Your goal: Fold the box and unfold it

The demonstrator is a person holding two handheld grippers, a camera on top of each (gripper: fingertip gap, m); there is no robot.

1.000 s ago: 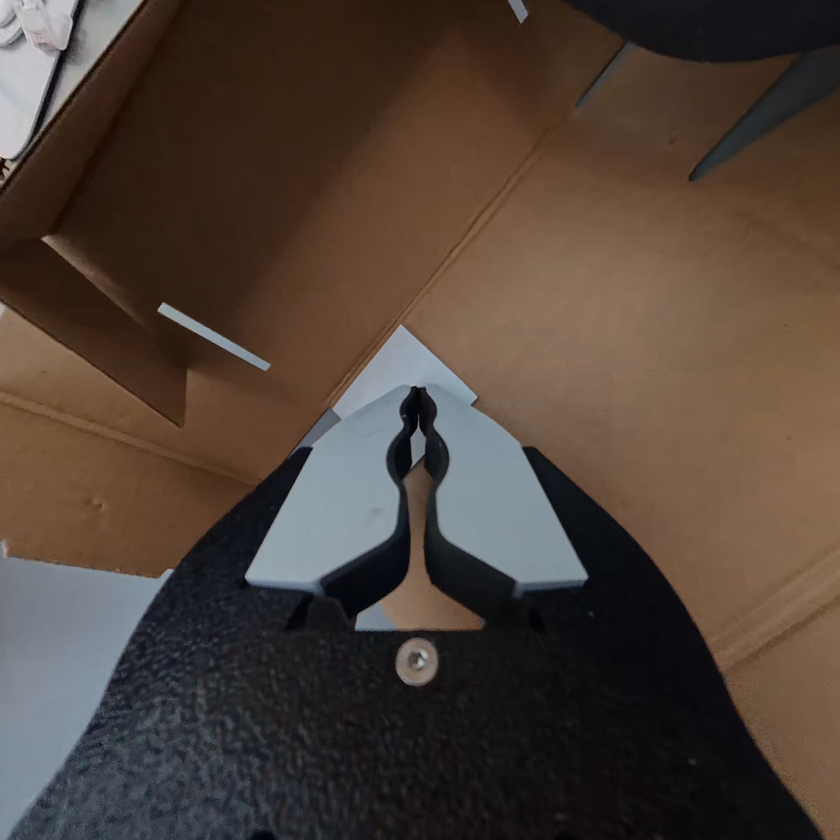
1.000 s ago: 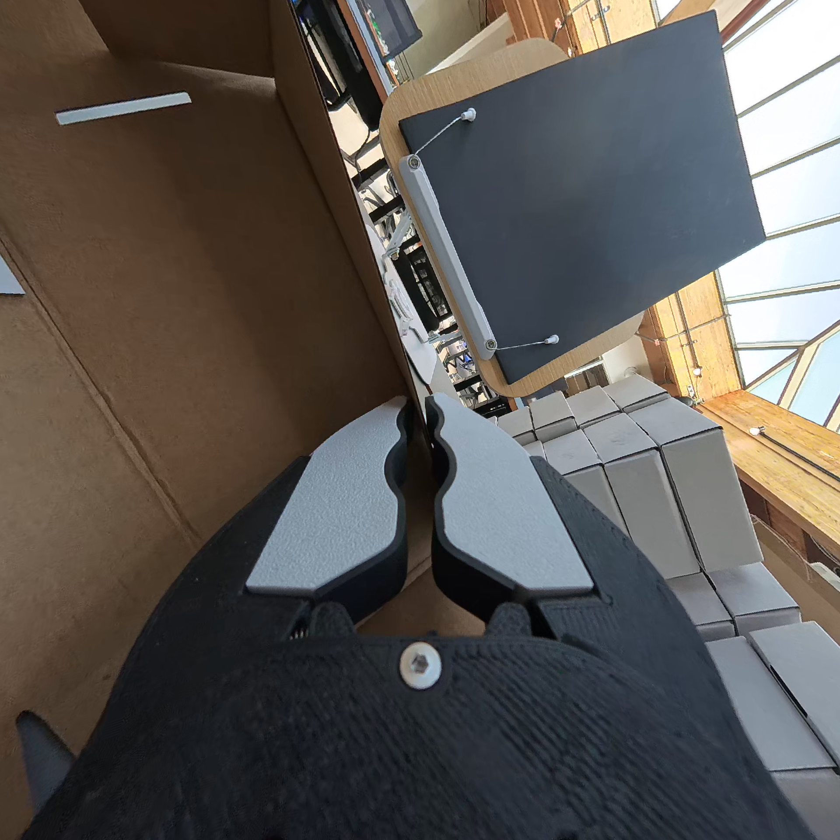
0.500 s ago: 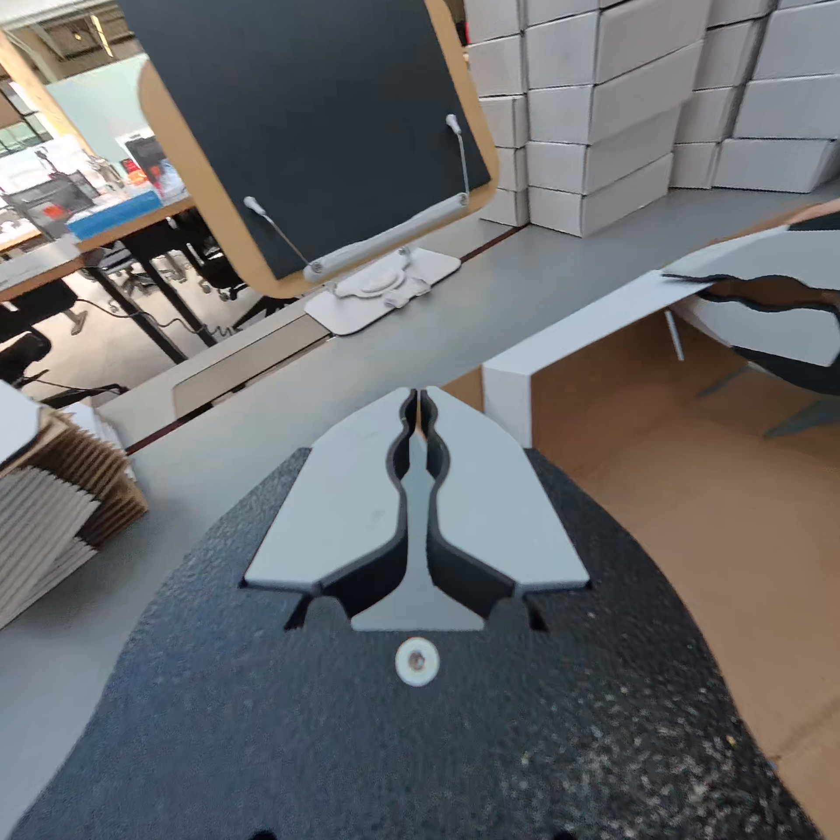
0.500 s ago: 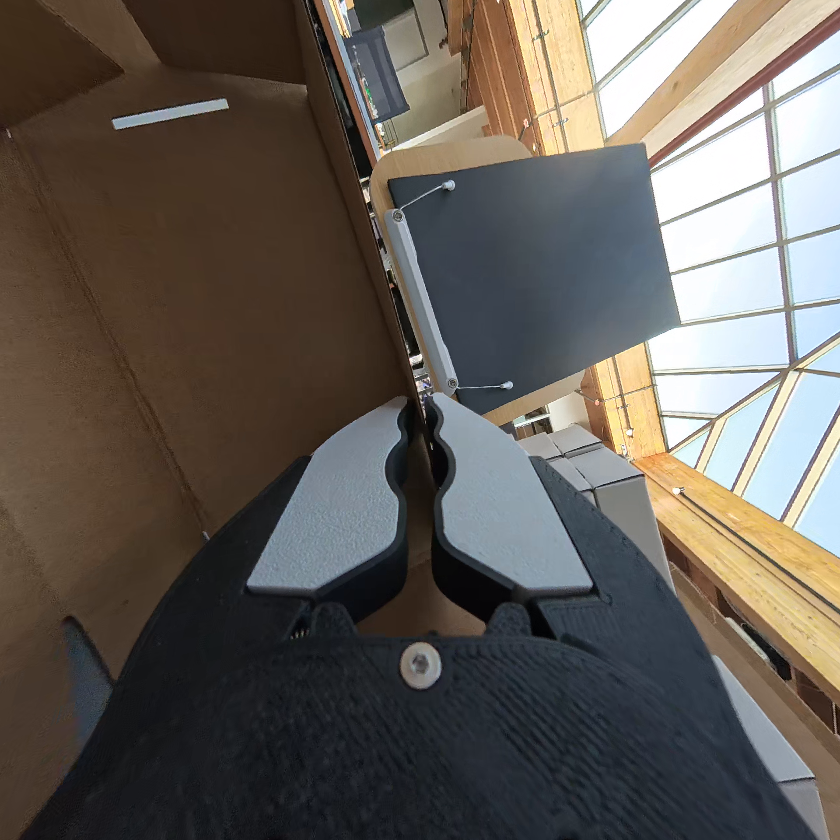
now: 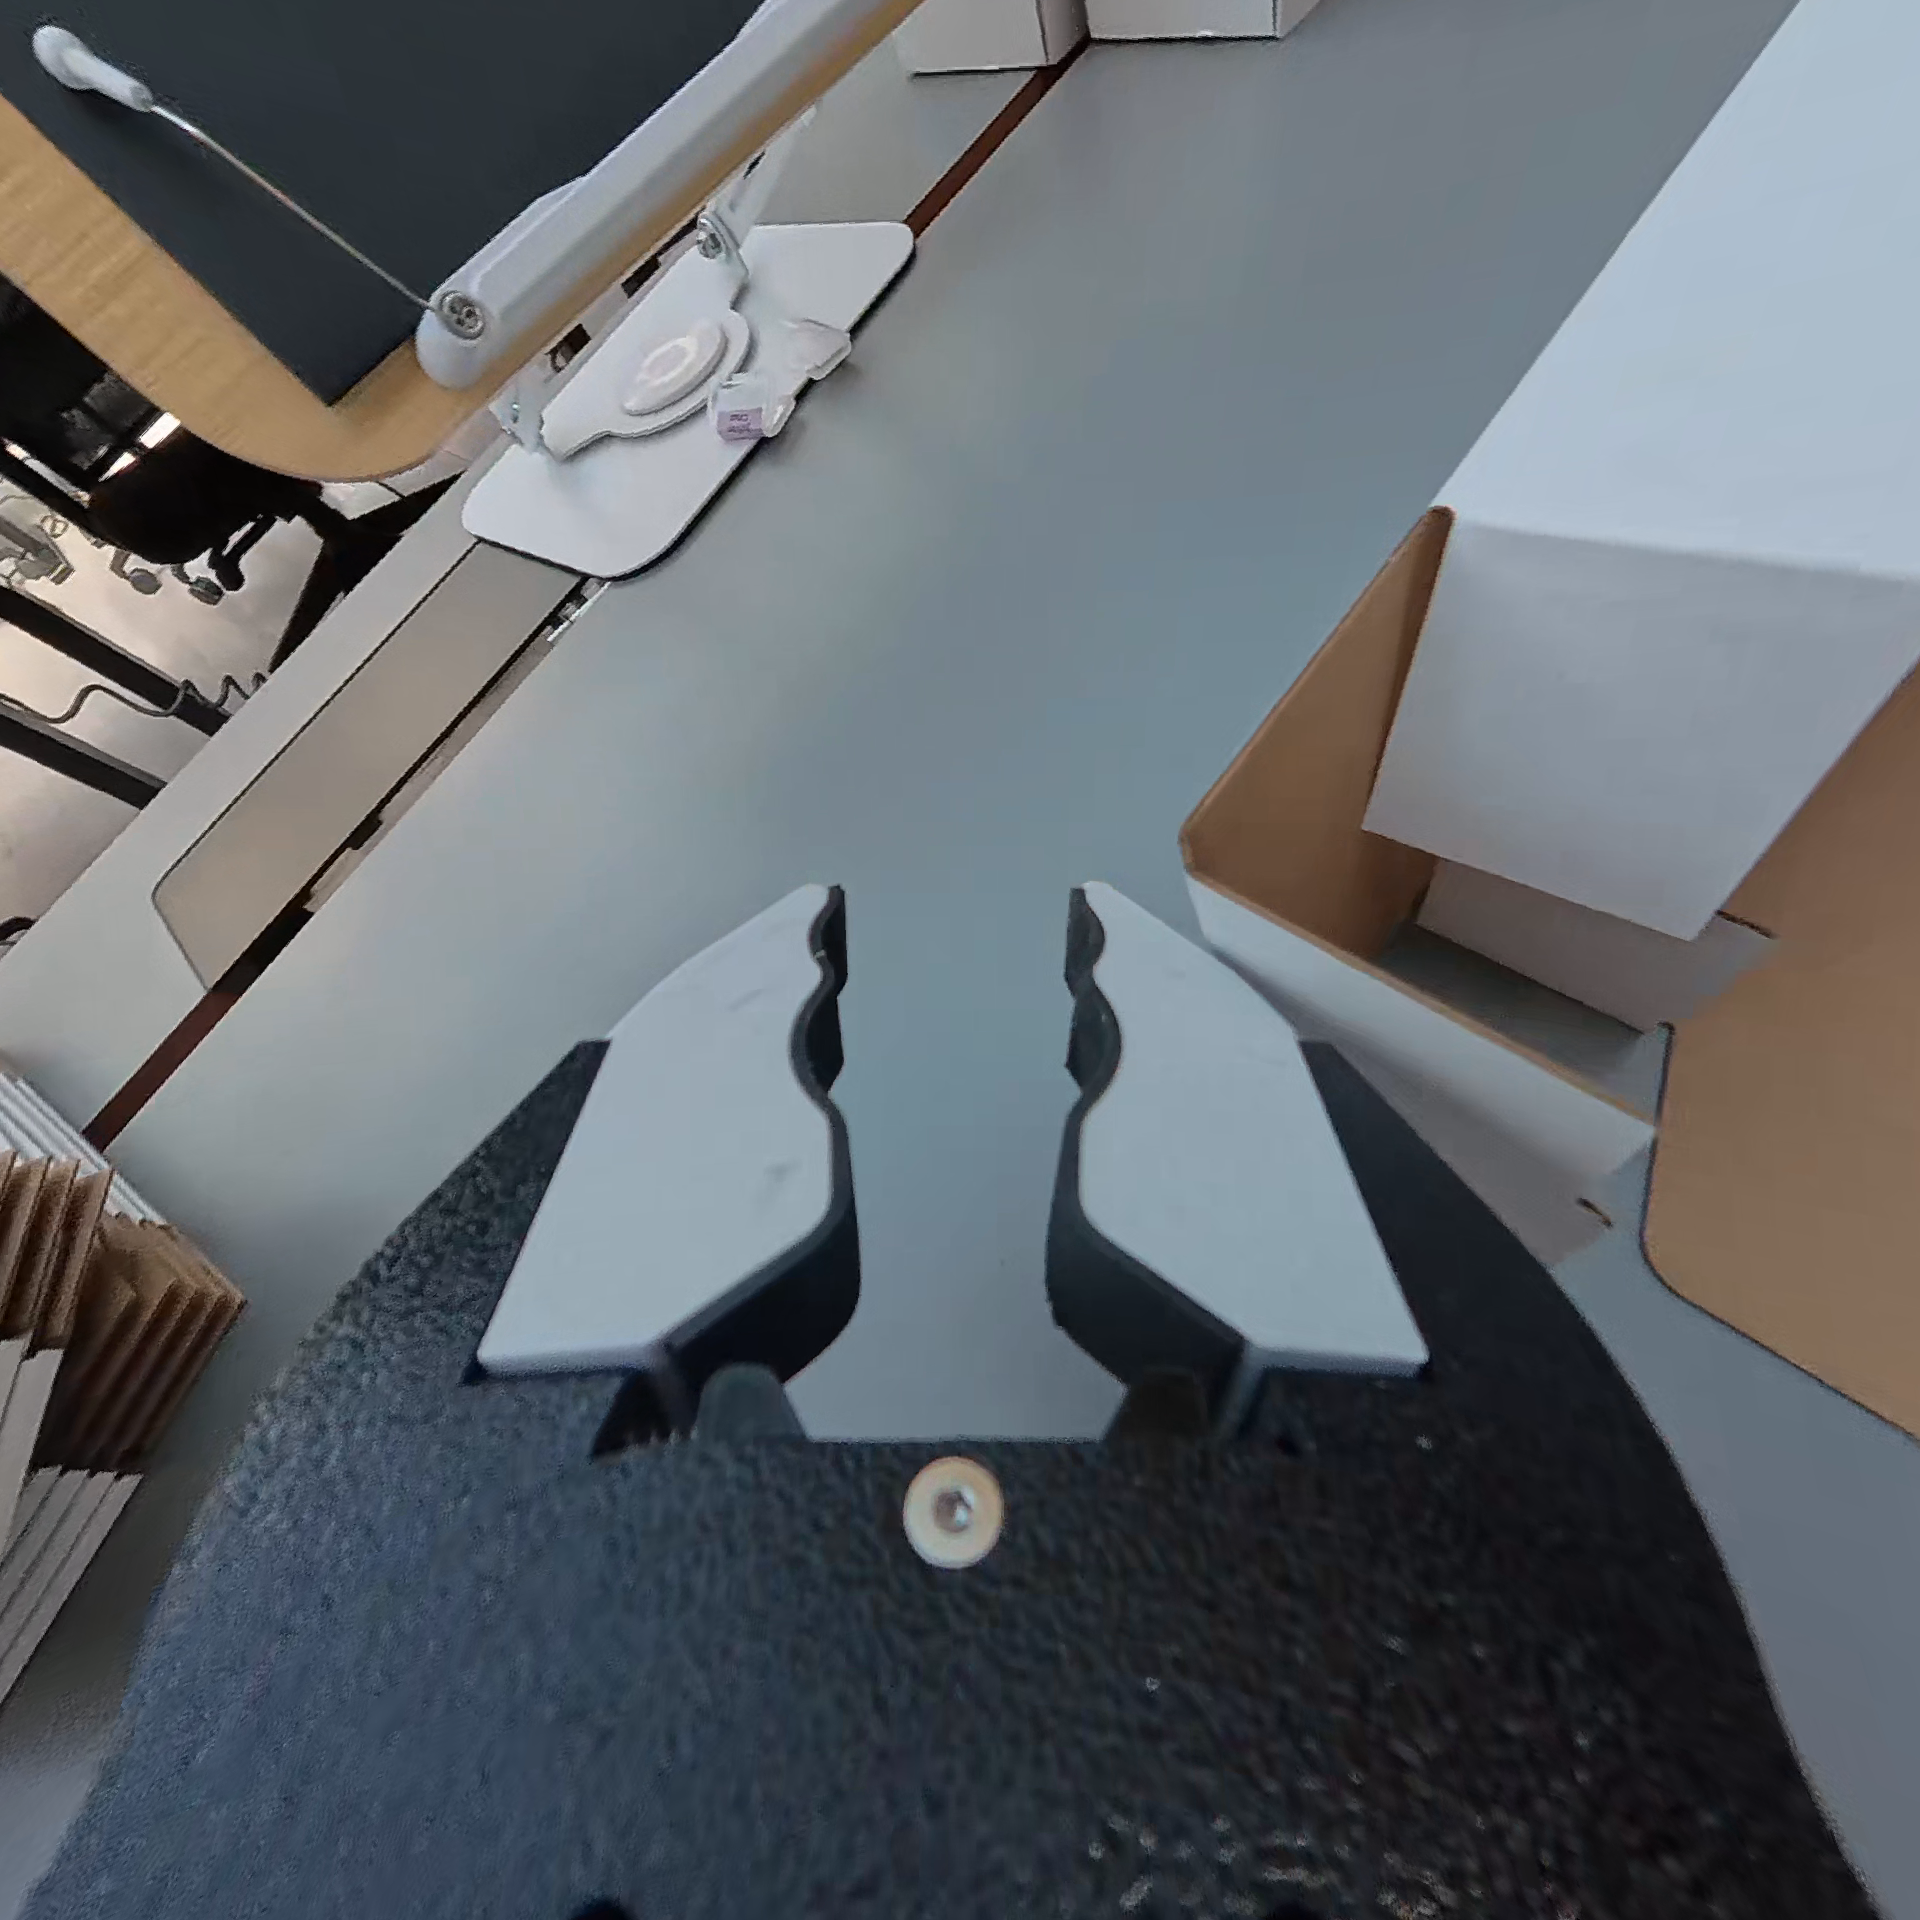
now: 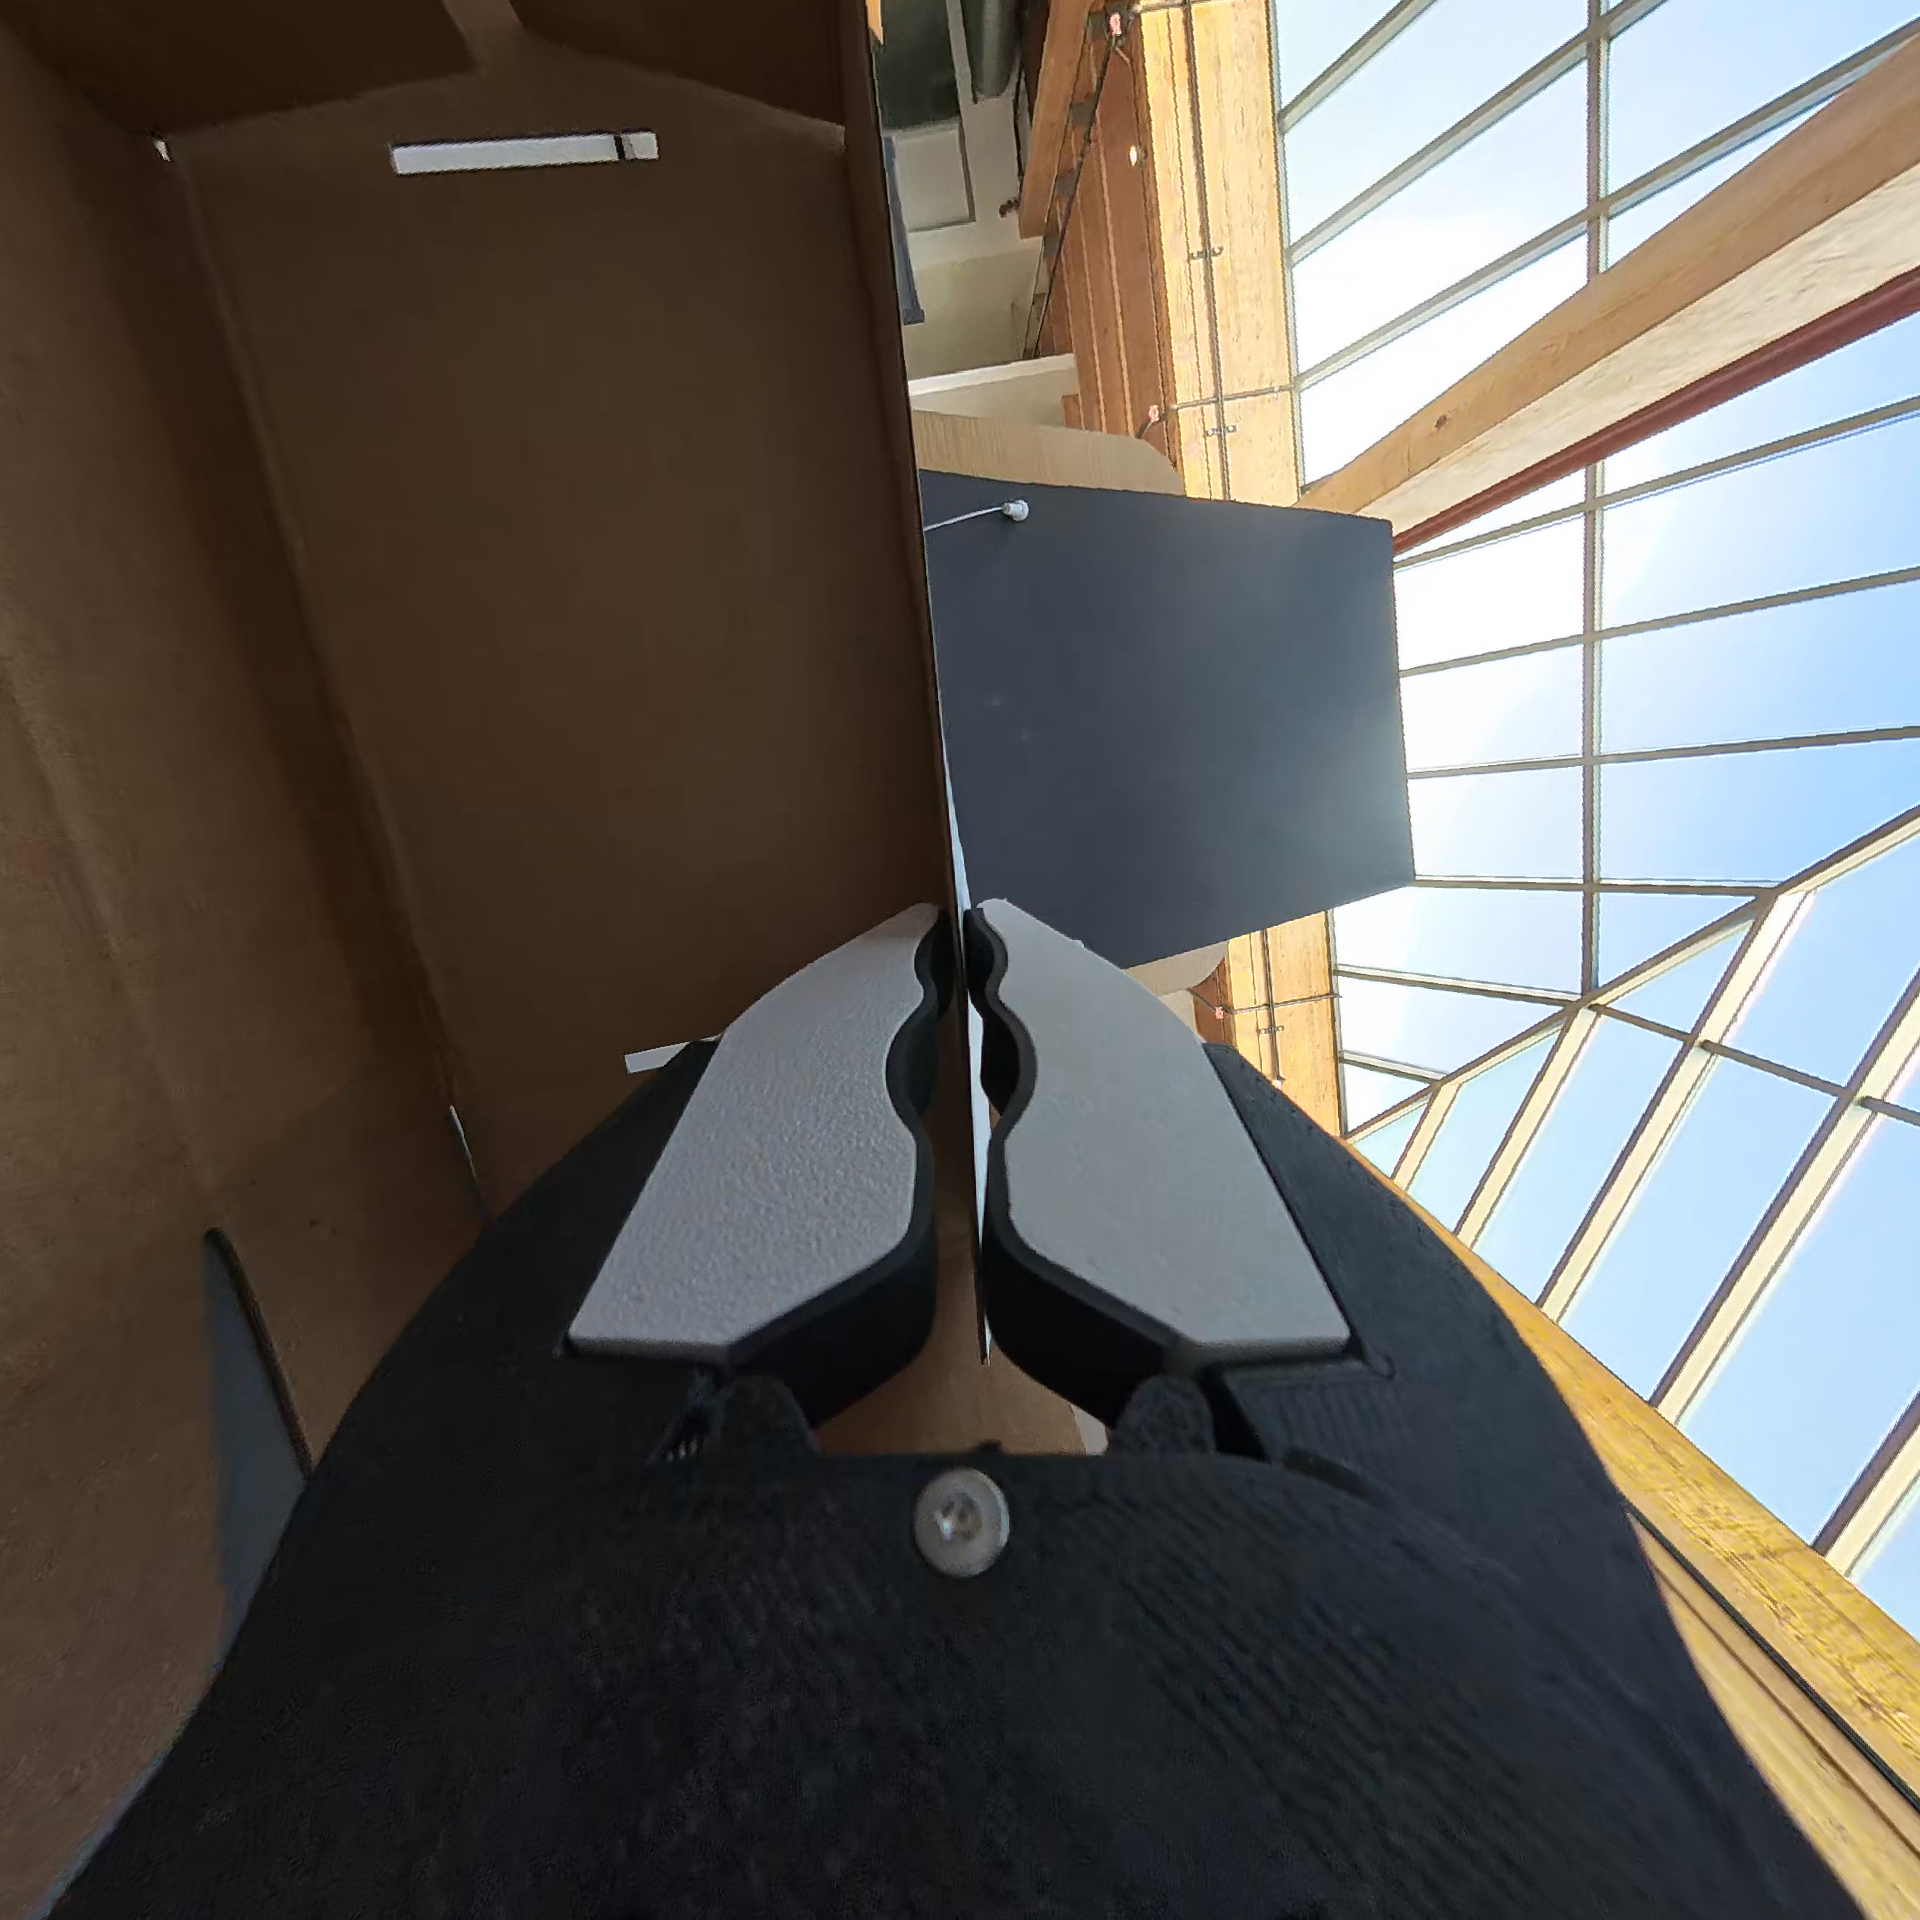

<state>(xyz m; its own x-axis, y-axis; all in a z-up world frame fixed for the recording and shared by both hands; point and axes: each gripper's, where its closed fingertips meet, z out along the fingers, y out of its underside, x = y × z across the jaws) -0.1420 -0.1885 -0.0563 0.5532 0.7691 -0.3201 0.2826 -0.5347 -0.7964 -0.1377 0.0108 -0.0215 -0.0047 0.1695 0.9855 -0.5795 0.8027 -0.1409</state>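
The box (image 5: 1621, 665) is cardboard, white outside and brown inside, and stands partly folded at the right of the left wrist view. My left gripper (image 5: 954, 914) is open and empty over the grey table (image 5: 935, 644), to the left of the box and clear of it. In the right wrist view the brown inside of the box (image 6: 520, 623) fills the left half. My right gripper (image 6: 958, 920) is shut on the thin edge of an upright box panel (image 6: 964, 1091), which runs between the fingers.
A black board on a wooden stand (image 5: 260, 156) with a white base plate (image 5: 675, 384) stands at the back left. A stack of flat cardboard (image 5: 83, 1340) lies at the left edge. The board (image 6: 1164, 727) and skylight windows (image 6: 1662, 727) show behind the held panel.
My left gripper has let go of the box, drawn back out of it to the left and opened. My right gripper has tilted the held panel more upright.
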